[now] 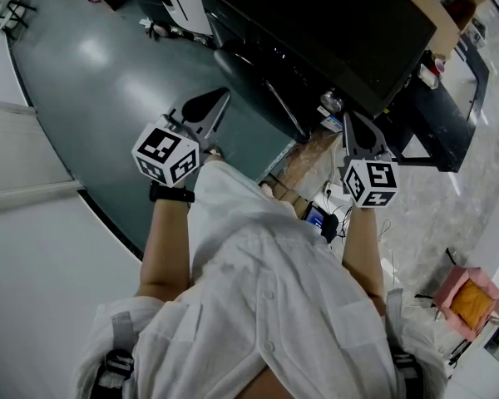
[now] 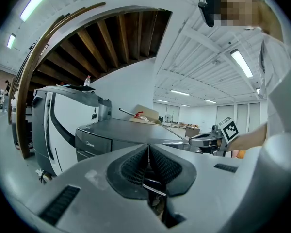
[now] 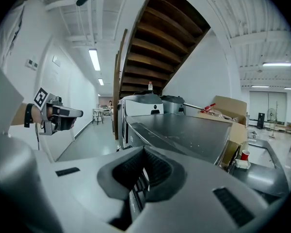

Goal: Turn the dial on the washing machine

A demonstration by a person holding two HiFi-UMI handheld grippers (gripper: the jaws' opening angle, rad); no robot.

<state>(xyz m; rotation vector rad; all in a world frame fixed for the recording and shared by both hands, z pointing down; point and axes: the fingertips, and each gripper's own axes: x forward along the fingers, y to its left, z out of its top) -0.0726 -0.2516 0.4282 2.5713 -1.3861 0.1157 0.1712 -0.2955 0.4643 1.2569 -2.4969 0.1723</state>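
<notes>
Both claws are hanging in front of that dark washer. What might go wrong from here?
1. The left gripper and right gripper are both shut. Pushed at the washing machine like that, they might scrape its panel rather than grip a dial.
2. Loose cables lie on the floor just ahead of the person, so a step forward may snag them.

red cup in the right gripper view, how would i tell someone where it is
Find the big dark washer in the middle of the right gripper view and go to its right side, where a cardboard box stands. Just below the box, low beside the washer, stands the cup. It is small, upright and bright red among grey and brown neighbours.
</notes>
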